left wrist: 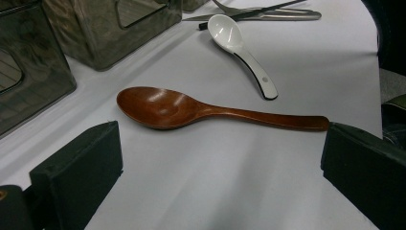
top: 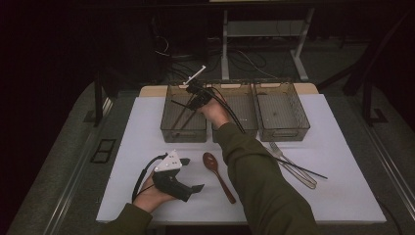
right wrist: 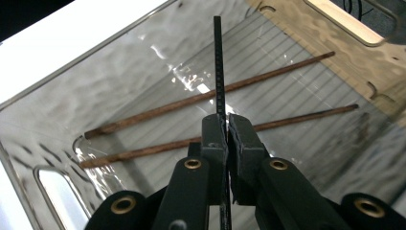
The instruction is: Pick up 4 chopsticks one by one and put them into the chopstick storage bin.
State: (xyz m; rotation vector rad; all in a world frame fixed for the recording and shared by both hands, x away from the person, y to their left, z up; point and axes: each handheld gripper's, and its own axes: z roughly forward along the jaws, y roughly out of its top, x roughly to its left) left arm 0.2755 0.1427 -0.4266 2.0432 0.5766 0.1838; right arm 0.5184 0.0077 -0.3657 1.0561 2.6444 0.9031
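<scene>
My right gripper (top: 196, 98) reaches over the left clear bin (top: 183, 134) at the back of the table. Its jaws (right wrist: 226, 120) are shut on a thin black chopstick (right wrist: 219, 62) that points into the bin. Two brown chopsticks (right wrist: 191, 100) lie on the bin's floor below it. My left gripper (top: 192, 174) rests low at the table's front left, open (left wrist: 220, 163), with nothing between its jaws. A brown wooden spoon (top: 218, 176) (left wrist: 191, 109) lies on the white mat just ahead of it, untouched.
Two more clear bins (top: 235, 132) (top: 284, 132) stand to the right of the first. A white spoon (left wrist: 239, 45) lies beyond the wooden one. A metal fork (top: 293, 166) and another black chopstick (top: 306, 170) lie on the mat at the right.
</scene>
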